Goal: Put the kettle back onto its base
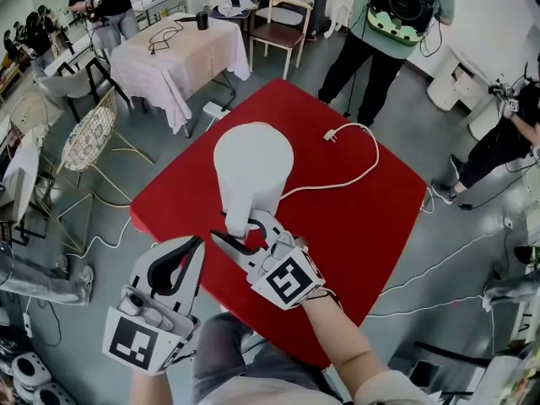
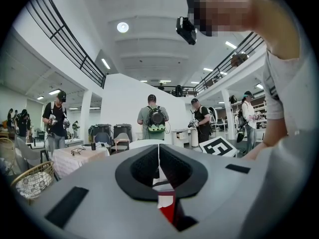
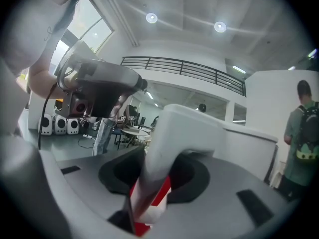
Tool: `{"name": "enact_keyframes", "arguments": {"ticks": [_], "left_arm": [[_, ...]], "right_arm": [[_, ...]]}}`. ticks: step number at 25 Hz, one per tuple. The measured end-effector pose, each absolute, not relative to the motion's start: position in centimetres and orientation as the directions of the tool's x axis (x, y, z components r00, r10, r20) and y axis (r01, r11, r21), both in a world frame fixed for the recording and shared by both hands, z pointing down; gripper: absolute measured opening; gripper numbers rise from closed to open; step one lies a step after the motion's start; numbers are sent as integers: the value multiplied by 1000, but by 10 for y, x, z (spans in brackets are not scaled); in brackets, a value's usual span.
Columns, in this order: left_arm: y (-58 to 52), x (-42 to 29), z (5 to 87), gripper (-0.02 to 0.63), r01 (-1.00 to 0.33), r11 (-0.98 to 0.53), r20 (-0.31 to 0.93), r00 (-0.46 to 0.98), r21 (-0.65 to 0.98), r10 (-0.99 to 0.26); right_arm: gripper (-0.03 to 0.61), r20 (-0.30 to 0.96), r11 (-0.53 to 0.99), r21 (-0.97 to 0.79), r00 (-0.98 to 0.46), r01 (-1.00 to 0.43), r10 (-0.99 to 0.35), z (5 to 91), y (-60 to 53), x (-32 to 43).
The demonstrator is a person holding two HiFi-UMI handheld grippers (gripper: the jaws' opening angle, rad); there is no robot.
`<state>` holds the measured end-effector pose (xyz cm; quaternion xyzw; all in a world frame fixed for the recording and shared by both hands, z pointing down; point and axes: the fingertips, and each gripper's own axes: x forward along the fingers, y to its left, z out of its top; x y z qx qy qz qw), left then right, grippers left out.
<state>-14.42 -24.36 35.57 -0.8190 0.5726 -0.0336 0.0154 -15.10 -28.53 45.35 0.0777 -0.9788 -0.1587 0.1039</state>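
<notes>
Right gripper [image 1: 245, 236] clamped on white kettle [image 1: 253, 160] handle, on the red table [image 1: 363, 218]. Left gripper [image 1: 192, 248] at kettle's 7 o'clock, jaws together, empty.

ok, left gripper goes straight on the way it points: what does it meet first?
Most likely the white kettle, dead ahead of the left gripper, jaws together, above the red table. Depth is unclear.

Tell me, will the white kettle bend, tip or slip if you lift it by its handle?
The kettle looks like stiff, hard plastic, so it probably won't bend. The right gripper holds only its handle, off to one side, so the wide body may swing or tilt. The smooth handle could slip a little.
</notes>
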Motion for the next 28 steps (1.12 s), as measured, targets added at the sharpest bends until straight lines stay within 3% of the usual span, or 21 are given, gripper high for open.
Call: {"name": "enact_keyframes", "arguments": {"ticks": [9, 17, 22, 28], "left_arm": [[-240, -146, 354, 14, -934, -352, 40, 350, -65, -936], [-230, -136, 352, 14, -933, -355, 44, 353, -64, -935], [-220, -116, 338, 14, -925, -376, 39, 375, -57, -926], [-186, -78, 316, 14, -918, -394, 19, 393, -53, -919]], "right_arm": [[144, 115, 955, 242, -973, -168, -201, 461, -284, -137], [148, 86, 945, 176, -952, -274, -292, 454, -272, -85], [30, 28, 952, 91, -954, -294, -297, 411, -246, -65], [11, -50, 965, 8, -964, -262, -261, 358, -198, -39]]}}
